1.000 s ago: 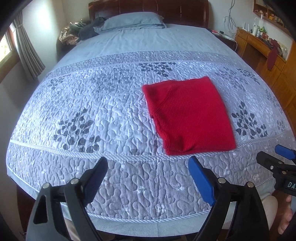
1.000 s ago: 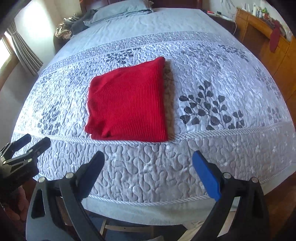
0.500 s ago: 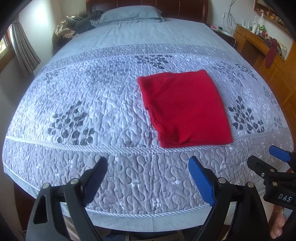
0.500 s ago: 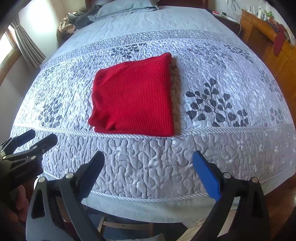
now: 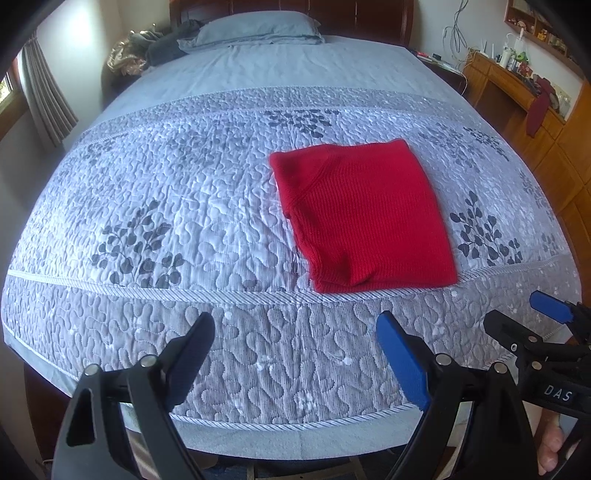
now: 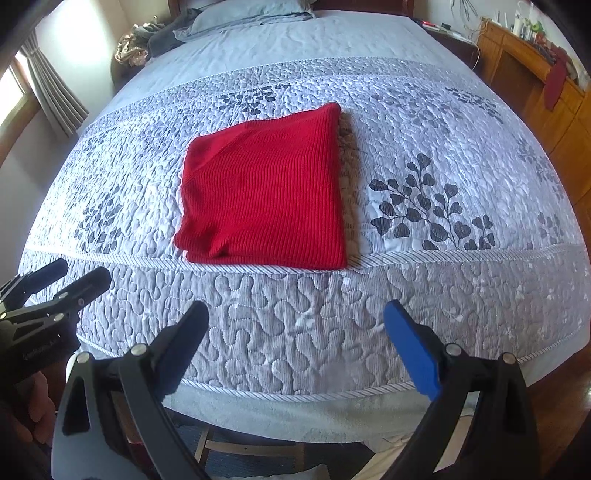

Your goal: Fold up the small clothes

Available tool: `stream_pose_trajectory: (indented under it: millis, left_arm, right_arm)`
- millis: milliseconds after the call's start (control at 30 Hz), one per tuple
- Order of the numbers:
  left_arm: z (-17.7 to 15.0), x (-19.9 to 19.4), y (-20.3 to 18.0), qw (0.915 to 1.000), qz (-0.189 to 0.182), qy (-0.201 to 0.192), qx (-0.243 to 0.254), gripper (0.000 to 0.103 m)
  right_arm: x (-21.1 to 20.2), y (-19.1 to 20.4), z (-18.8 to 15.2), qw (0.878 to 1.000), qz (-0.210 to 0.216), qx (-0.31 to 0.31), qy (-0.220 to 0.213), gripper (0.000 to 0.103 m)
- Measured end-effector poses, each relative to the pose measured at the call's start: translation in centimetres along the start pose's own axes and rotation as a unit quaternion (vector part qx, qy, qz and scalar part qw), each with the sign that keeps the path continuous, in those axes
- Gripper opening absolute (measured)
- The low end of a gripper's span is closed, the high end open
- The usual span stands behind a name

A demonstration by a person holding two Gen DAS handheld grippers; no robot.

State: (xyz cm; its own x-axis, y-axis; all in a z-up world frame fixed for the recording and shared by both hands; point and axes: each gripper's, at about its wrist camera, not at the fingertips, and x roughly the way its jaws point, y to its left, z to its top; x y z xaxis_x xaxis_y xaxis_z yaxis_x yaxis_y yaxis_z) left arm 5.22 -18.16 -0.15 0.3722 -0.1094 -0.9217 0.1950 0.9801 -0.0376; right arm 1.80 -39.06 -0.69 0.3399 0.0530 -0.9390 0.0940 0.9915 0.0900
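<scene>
Both hand-held grippers, left (image 5: 295, 339) and right (image 6: 295, 325), are held released and empty at the bed's (image 5: 155, 192) near edge. Near it the red knitted garment (image 5: 365, 218) lies folded; its bulging near-left corner could be flattened, judging by the layers.

Folded sweater (image 5: 364, 218) lies on quilt (image 5: 177, 206), at one o'clock from left gripper (image 5: 295, 347), eleven o'clock from right gripper (image 6: 295, 332); pillow (image 5: 255, 27) far behind at twelve
</scene>
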Motion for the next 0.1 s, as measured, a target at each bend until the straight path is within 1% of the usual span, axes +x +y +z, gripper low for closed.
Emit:
stream_pose_trajectory:
  millis: [100]
  left_arm:
    - [-0.1, -0.11, -0.03, 1.0, 0.002, -0.001, 0.001, 0.089]
  right_arm:
    - [-0.1, -0.09, 0.04, 1.0, -0.002, 0.002, -0.002, 0.095]
